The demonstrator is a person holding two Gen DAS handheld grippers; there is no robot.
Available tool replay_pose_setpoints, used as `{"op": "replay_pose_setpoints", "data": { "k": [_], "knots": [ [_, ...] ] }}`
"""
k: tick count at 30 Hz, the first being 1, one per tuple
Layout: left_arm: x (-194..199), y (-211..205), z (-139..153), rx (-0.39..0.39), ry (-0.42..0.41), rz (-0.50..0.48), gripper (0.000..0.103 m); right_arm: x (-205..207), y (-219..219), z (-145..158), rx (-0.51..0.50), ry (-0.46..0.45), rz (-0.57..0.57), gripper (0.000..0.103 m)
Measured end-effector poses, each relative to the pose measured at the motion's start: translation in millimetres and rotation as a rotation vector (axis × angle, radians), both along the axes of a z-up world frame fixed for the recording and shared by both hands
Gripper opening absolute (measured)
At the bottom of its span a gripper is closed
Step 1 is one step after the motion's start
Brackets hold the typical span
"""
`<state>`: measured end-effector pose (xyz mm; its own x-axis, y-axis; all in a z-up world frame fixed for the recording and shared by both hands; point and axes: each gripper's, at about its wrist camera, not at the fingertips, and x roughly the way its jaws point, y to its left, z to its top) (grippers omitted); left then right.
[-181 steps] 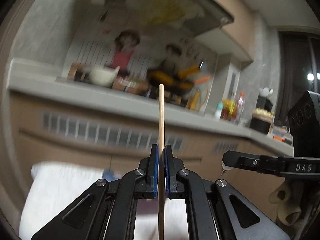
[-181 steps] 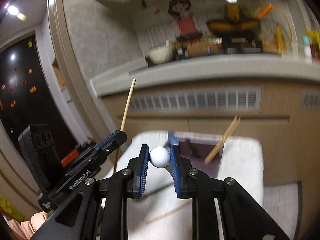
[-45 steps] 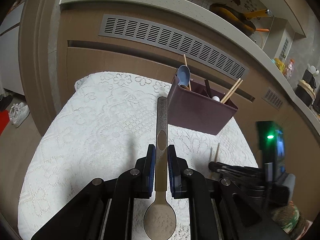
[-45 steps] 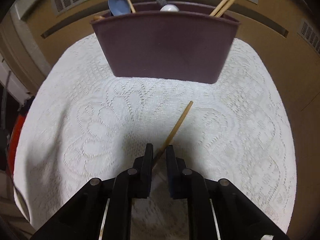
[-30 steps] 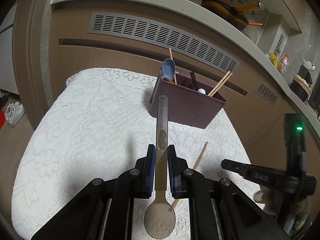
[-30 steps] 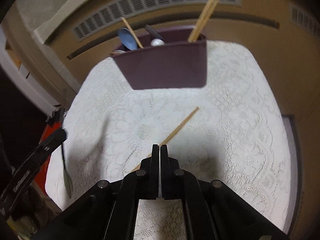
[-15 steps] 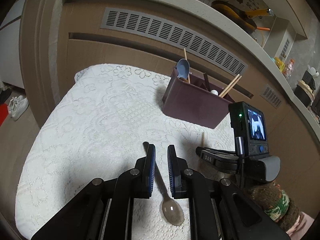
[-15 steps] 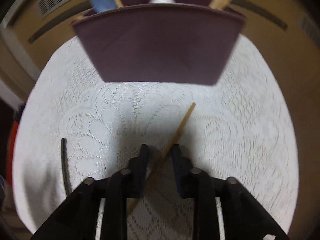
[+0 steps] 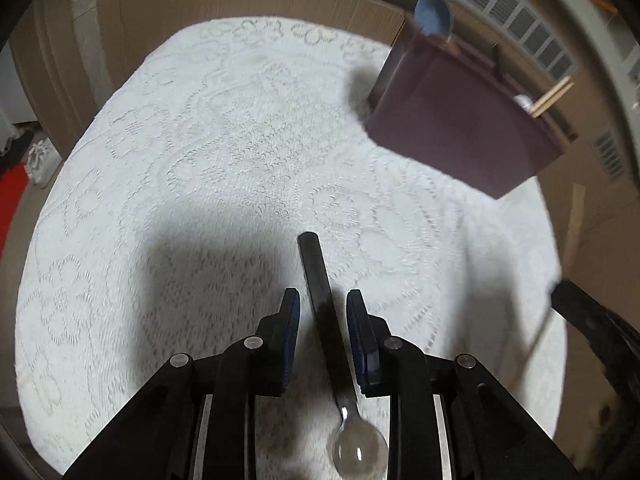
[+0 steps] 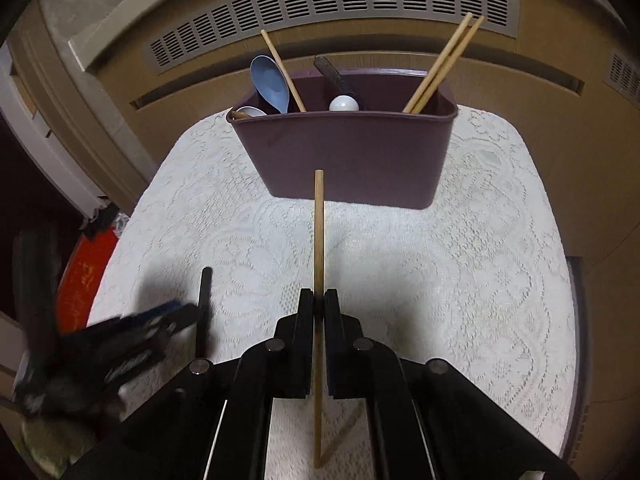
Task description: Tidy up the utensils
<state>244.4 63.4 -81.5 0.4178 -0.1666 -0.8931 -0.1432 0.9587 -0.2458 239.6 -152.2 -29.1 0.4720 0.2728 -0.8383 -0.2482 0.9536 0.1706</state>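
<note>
A metal spoon [image 9: 320, 304] with a dark handle lies on the white lace cloth [image 9: 208, 168]. My left gripper [image 9: 323, 312] is open with a finger on each side of its handle; the bowl lies under the gripper body. The spoon's handle also shows in the right wrist view [image 10: 205, 304]. My right gripper [image 10: 319, 304] is shut on a wooden chopstick [image 10: 318, 240] and holds it above the cloth, pointing at the purple utensil holder [image 10: 348, 156]. The holder [image 9: 460, 120] contains a blue spoon [image 10: 270, 82], chopsticks [image 10: 444, 64] and other utensils.
The round table stands against a beige cabinet with a vent grille [image 10: 328, 4]. The left gripper [image 10: 120, 352] appears blurred at the lower left of the right wrist view. The right gripper's finger [image 9: 592, 320] shows at the right edge of the left wrist view.
My right gripper closed on the chopstick and lifted it off the cloth. My left gripper, having released the spoon onto the cloth, moved lower over it with its jaws wider.
</note>
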Motion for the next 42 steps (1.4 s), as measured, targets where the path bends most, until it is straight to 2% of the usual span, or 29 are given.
{"op": "replay_pose_setpoints", "data": {
  "k": [1,5,6,7,8,12,15,20,27,31,33,36,39,42],
  "knots": [
    [7,-4,-3,0.028,0.022,-0.011,0.025,-5,-3,2,0.000,-0.012,-0.002,0.005],
    [16,-25,-4,0.164,0.019,-0.088,0.024,-16,-16,13,0.014,-0.047,0.004,0.006],
    [15,-31,-4,0.199,0.008,-0.114,0.022,-18,-18,16,0.021,-0.053,0.006,0.006],
    [13,-34,-4,0.214,-0.006,-0.130,0.016,-20,-20,18,0.026,-0.059,0.010,0.006],
    [10,-36,-3,0.210,-0.023,-0.144,0.013,-22,-21,20,0.032,-0.065,0.015,0.006],
    [-15,-30,11,0.096,-0.118,-0.126,0.012,-31,-25,25,0.050,-0.086,0.038,0.006],
    [-41,-33,28,0.052,-0.198,-0.131,0.012,-39,-29,31,0.058,-0.099,0.055,0.006],
    [-70,-38,67,0.029,-0.339,-0.137,0.012,-54,-30,43,0.061,-0.139,0.081,0.006],
    [-74,-46,124,-0.025,-0.506,-0.158,0.012,-61,-28,61,0.072,-0.182,0.085,0.006],
    [-72,-53,168,-0.030,-0.654,-0.177,0.012,-62,-31,92,0.088,-0.261,0.082,0.005],
    [-70,-55,198,-0.025,-0.751,-0.192,0.012,-60,-33,122,0.083,-0.336,0.079,0.005],
    [-64,-58,252,-0.004,-0.946,-0.200,0.012,-53,-35,174,0.066,-0.464,0.070,0.005],
    [-50,-60,290,0.018,-1.095,-0.197,0.012,-45,-33,224,0.039,-0.601,0.056,0.005],
    [-27,-60,311,0.019,-1.158,-0.195,0.012,-31,-34,256,0.025,-0.678,0.045,0.005]
  ]
}}
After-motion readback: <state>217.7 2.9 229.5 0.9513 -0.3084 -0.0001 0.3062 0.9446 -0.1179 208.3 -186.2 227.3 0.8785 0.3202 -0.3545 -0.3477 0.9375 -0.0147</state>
